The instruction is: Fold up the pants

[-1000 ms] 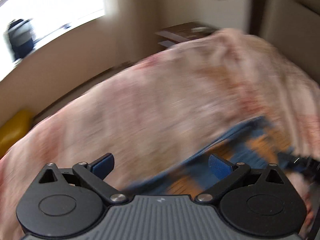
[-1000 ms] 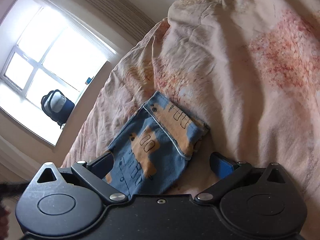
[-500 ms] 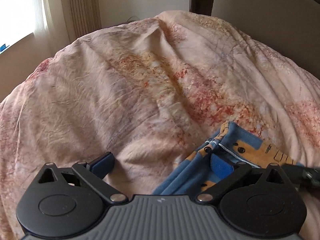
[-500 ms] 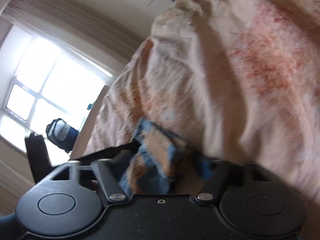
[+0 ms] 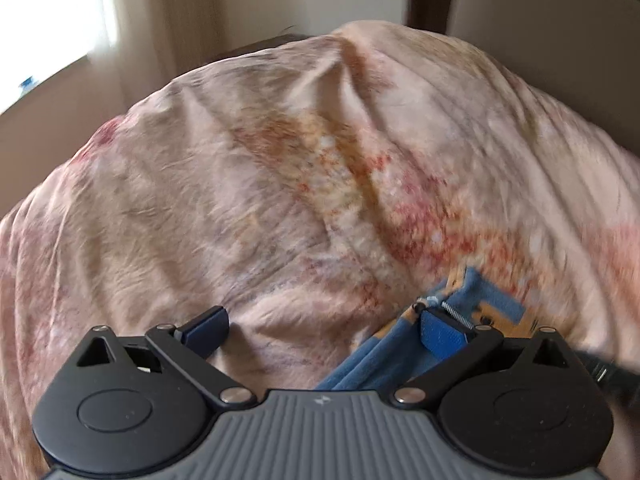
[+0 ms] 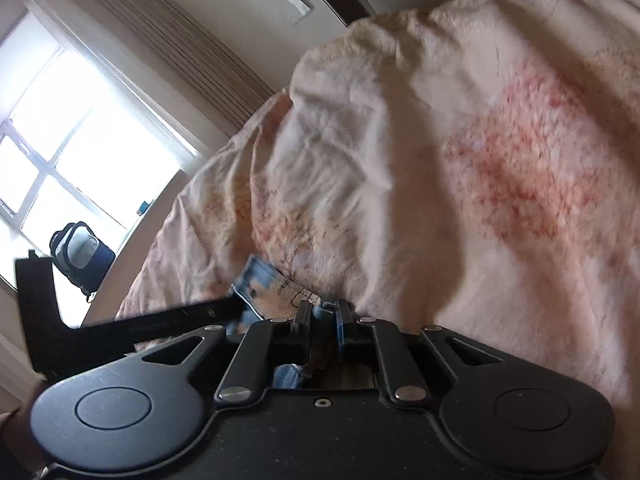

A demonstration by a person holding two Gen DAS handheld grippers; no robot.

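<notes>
The pants point(image 5: 476, 308), blue with orange print, lie bunched on the bed point(image 5: 280, 200), on its pink, red-flecked cover. In the left wrist view they sit at the lower right, a stitched edge turned up and folds running down toward the camera; how close they are to any edge of the bed cannot be told. In the right wrist view only a small blue and orange piece point(image 6: 272, 288) shows, poking out just above the fingers, against a fold of the cover.

The right gripper point(image 6: 323, 320) has its jaws nearly together and closing, with blue cloth of the pants pinched between the pads; a bit of the cloth hangs below them too.

The left gripper point(image 5: 324, 328) stands wide open. Its left finger point(image 5: 206, 326) is over bare cover, apart from the pants. Its right finger point(image 5: 440, 336) is right at the turned-up edge of the pants, in front of the cloth; whether it touches cannot be told. A thin spring point(image 5: 456, 314) runs along the top of that finger. Nothing is held between them.

The left gripper also shows as a dark bar point(image 6: 160, 316) at the left of the right wrist view, reaching to the pants.

Beyond the bed there is a bright window point(image 6: 72, 152) with a curtain point(image 6: 192, 44), a bag point(image 6: 80, 252) on the sill, and a wall switch point(image 6: 298, 8).
</notes>
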